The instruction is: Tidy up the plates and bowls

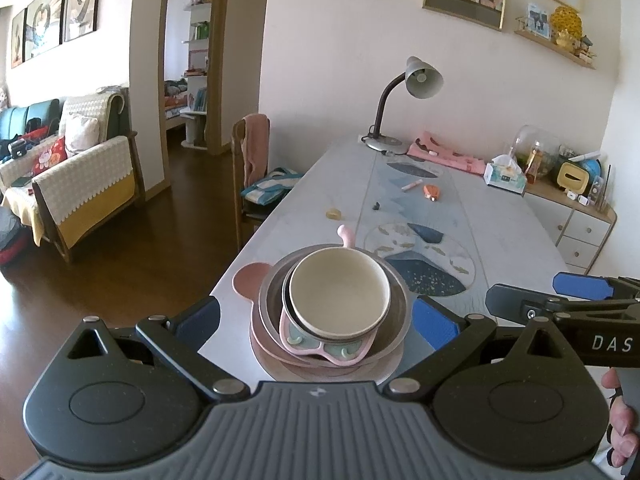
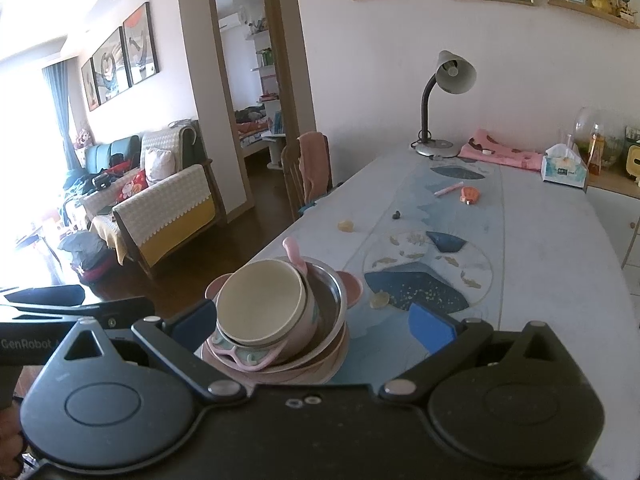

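Note:
A stack of dishes stands near the table's front left corner. A cream bowl (image 1: 340,292) tops it, nested in a pink bowl that rests on a pink divided plate (image 1: 320,350). Under these are a metal bowl (image 1: 400,308) and a pink eared plate (image 1: 250,276). A pink spoon handle (image 1: 346,236) sticks out behind. My left gripper (image 1: 316,320) is open, one finger on each side of the stack. The right gripper (image 2: 314,324) is open too, its left pad close to the cream bowl (image 2: 260,308). Each gripper shows in the other's view: right gripper (image 1: 536,296), left gripper (image 2: 116,300).
The long table (image 1: 500,220) carries a desk lamp (image 1: 420,80), a pink cloth (image 1: 444,154), a tissue box (image 1: 506,174) and small bits mid-table. A chair with a pink towel (image 1: 254,148) stands at the left edge. A drawer cabinet (image 1: 580,228) is at the right, a sofa (image 1: 80,184) far left.

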A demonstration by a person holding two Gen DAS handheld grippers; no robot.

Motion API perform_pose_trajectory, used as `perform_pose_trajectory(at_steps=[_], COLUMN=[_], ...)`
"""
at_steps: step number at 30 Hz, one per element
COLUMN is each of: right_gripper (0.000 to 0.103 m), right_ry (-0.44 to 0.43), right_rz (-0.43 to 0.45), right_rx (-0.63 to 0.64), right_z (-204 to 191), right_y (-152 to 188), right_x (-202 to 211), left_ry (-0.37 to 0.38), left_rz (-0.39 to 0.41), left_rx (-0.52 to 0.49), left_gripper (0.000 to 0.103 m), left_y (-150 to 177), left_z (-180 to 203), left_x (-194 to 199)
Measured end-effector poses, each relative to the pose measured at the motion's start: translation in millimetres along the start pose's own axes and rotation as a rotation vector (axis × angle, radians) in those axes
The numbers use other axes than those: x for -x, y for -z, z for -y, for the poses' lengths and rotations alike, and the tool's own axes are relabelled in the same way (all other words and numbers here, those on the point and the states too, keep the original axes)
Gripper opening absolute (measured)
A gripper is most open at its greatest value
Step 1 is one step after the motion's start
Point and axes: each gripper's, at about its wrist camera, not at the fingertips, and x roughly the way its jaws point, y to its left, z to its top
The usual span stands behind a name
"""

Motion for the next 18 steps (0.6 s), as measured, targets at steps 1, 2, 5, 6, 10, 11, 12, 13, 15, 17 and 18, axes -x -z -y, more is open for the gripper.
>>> perform_pose_trajectory(at_steps=[1, 2, 5, 6, 10, 11, 12, 13, 15, 17, 18], right_gripper=[0.103, 0.103, 0.103, 0.103, 0.103, 0.103, 0.103, 0.103, 0.103, 0.103, 0.103], right_ry=[0.002, 0.003, 0.004, 0.004, 0.004, 0.003, 0.002, 0.001, 0.000, 0.000, 0.001], right_rz=[0.002, 0.005, 0.008, 0.006, -0.014, -0.019, -0.025, -0.030, -0.037, -0.043, -0.044], right_rx=[0.000, 0.000, 0.000, -0.001, -0.006, -0.008, -0.010, -0.012, -0.014, -0.012, -0.011], right_z=[-0.2, -0.4, -0.3, -0.3, -1.2, -1.0, -1.0, -0.9, -0.1, -0.5, -0.5], right_y=[-0.3, -0.7, -0.9, -0.7, 1.2, 1.5, 1.8, 1.9, 2.3, 2.1, 2.0], right_x=[0.3, 0.4, -0.4, -0.2, -3.1, -4.1, -5.1, -6.0, -7.8, -9.4, -10.0], left_ry=[-0.001, -0.003, -0.008, -0.007, 0.007, 0.008, 0.010, 0.011, 0.014, 0.015, 0.014], left_rz=[0.002, 0.005, 0.010, 0.006, -0.028, -0.036, -0.042, -0.047, -0.056, -0.064, -0.066], left_rx=[-0.001, -0.002, -0.011, -0.010, 0.010, 0.012, 0.014, 0.016, 0.021, 0.025, 0.025], left_gripper=[0.103, 0.103, 0.103, 0.103, 0.103, 0.103, 0.103, 0.103, 0.103, 0.103, 0.103], left_y=[-0.6, -0.2, -1.1, -1.2, 0.6, 0.8, 1.1, 1.8, 3.1, 3.4, 3.2], left_z=[0.4, 0.5, 1.8, 1.7, -1.8, -2.1, -2.9, -3.7, -5.4, -6.8, -7.1], left_x=[-0.3, 0.0, -0.7, -2.1, -5.6, -6.9, -8.1, -9.3, -11.5, -14.0, -14.8])
